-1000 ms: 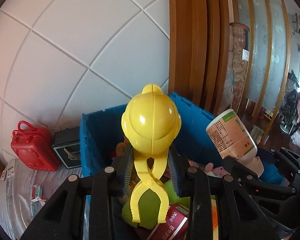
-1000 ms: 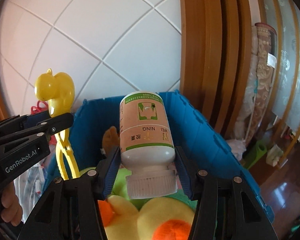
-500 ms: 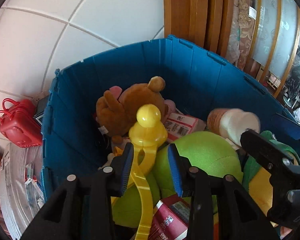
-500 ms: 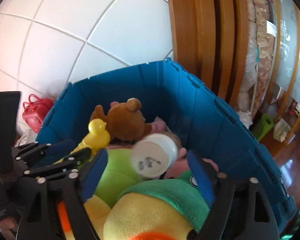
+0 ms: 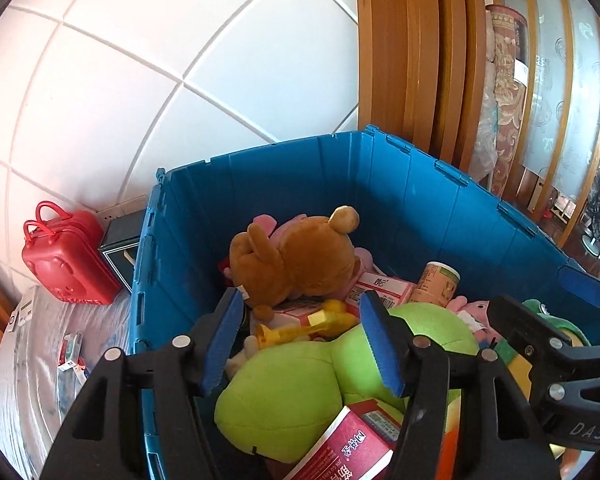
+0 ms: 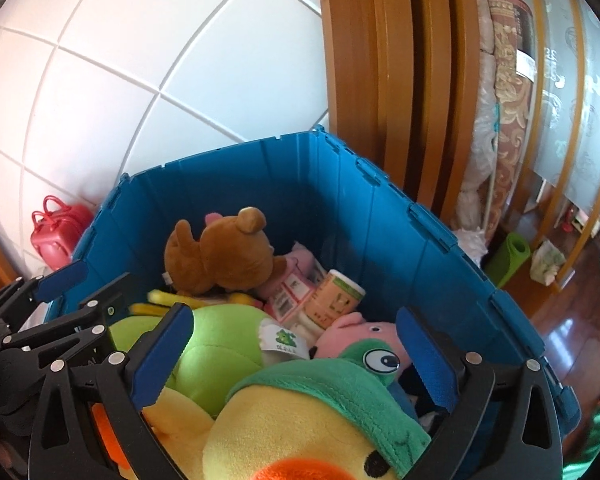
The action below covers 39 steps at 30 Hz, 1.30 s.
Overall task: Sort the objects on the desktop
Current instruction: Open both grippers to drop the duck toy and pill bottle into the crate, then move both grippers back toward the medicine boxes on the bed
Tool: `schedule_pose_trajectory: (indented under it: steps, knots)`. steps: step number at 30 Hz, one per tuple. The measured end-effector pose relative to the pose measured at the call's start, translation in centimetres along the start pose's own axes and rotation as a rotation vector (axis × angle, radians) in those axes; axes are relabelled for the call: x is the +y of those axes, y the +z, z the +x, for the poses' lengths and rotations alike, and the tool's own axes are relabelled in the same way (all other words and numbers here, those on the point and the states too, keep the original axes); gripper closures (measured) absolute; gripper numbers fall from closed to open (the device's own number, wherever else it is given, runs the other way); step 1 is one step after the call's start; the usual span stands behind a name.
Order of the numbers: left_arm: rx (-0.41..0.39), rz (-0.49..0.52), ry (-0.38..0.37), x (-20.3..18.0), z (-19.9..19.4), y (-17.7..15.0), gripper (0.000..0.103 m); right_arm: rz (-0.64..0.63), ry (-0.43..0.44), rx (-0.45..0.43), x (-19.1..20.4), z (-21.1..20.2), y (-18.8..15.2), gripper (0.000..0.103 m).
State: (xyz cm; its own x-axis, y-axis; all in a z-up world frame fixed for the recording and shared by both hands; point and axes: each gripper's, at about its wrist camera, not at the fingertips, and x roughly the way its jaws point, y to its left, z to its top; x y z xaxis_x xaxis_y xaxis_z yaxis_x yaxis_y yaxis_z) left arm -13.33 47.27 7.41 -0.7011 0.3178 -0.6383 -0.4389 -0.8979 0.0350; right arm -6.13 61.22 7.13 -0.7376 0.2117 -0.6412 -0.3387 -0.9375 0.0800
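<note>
Since a second ago, both items have been released into the blue bin (image 5: 400, 200). The left gripper (image 5: 302, 344) is held apart and empty above it; the right gripper (image 6: 296, 356) is likewise spread wide with nothing between its fingers. The yellow toy tongs (image 5: 300, 326) are laid flat in front of the brown teddy bear (image 5: 300, 260), long axis running left to right. The pill bottle (image 6: 334, 300) is lying tilted to the bear's right, its white base pointed up toward the bin's far wall.
</note>
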Motion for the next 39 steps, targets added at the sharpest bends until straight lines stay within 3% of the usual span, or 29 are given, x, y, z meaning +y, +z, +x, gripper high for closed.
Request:
schedule_pose_trajectory:
  steps: [16,21,25,28,30,34,36,39]
  knots:
    - [0.003,-0.028,-0.038,0.4,0.1,0.1,0.043,-0.002,-0.027,0.003,0.2,0.2,0.0,0.0]
    - [-0.025,-0.066,-0.076,0.9,-0.5,0.3,0.043,0.031,0.046,0.017,-0.2,0.3,-0.1,0.0]
    - [-0.036,-0.105,-0.108,2.4,-2.6,0.4,0.043,0.042,0.022,-0.06,-0.3,-1.5,-0.5,0.0]
    - [-0.12,-0.127,-0.143,4.7,-6.5,-0.2,0.043,0.029,0.017,-0.096,0.5,-3.6,-1.1,0.0]
    - [-0.184,-0.153,-0.15,6.4,-9.0,-1.0,0.027,0.018,0.037,-0.103,1.5,-5.3,-1.6,0.0]
    - [-0.35,-0.208,-0.1,10.7,-13.3,-4.0,0.013,-0.034,0.065,-0.157,4.8,-8.8,-2.6,0.0]
    - [-0.361,-0.206,-0.056,12.6,-13.9,-5.4,0.012,-0.037,0.09,-0.201,6.7,-10.7,-3.3,0.0]
    - [-0.284,-0.197,-0.052,16.0,-13.4,-7.7,0.012,-0.035,0.149,-0.262,9.8,-13.0,-4.1,0.0]
